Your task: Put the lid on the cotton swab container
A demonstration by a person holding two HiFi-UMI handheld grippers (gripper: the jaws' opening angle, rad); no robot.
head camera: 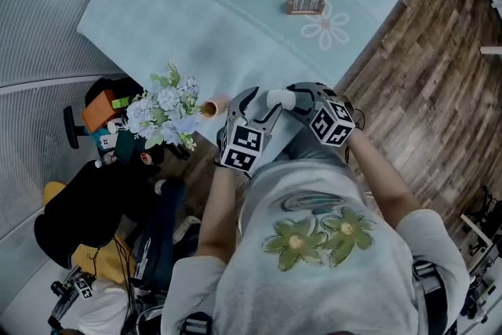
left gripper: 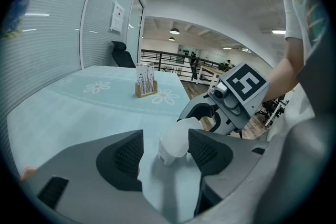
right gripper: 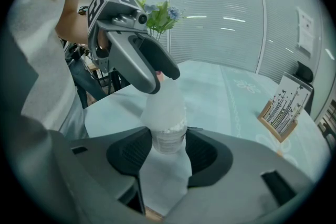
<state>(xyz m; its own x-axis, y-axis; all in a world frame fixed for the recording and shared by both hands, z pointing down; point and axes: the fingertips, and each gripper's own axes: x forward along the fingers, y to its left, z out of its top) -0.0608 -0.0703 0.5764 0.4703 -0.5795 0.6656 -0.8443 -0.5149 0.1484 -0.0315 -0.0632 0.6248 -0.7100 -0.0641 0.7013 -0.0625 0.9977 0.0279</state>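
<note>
The cotton swab container (right gripper: 168, 138), clear with a label and white swabs inside, sits between the pads of my right gripper (right gripper: 168, 153), which is shut on it. Its frosted lid (right gripper: 164, 105) stands on top of it. My left gripper (left gripper: 165, 148) is open around the lid (left gripper: 176, 140); table cloth shows between the lid and the left pad (left gripper: 128, 157). In the head view both grippers meet over the table's near edge, left gripper (head camera: 263, 103) and right gripper (head camera: 296, 100), with the white container (head camera: 279, 98) between them.
A teal flowered cloth covers the table (head camera: 235, 20). A wooden card stand (head camera: 306, 0) is at the far side. A bouquet of pale flowers (head camera: 166, 112) stands at the near left corner. A chair and bags (head camera: 94, 192) lie on the floor to the left.
</note>
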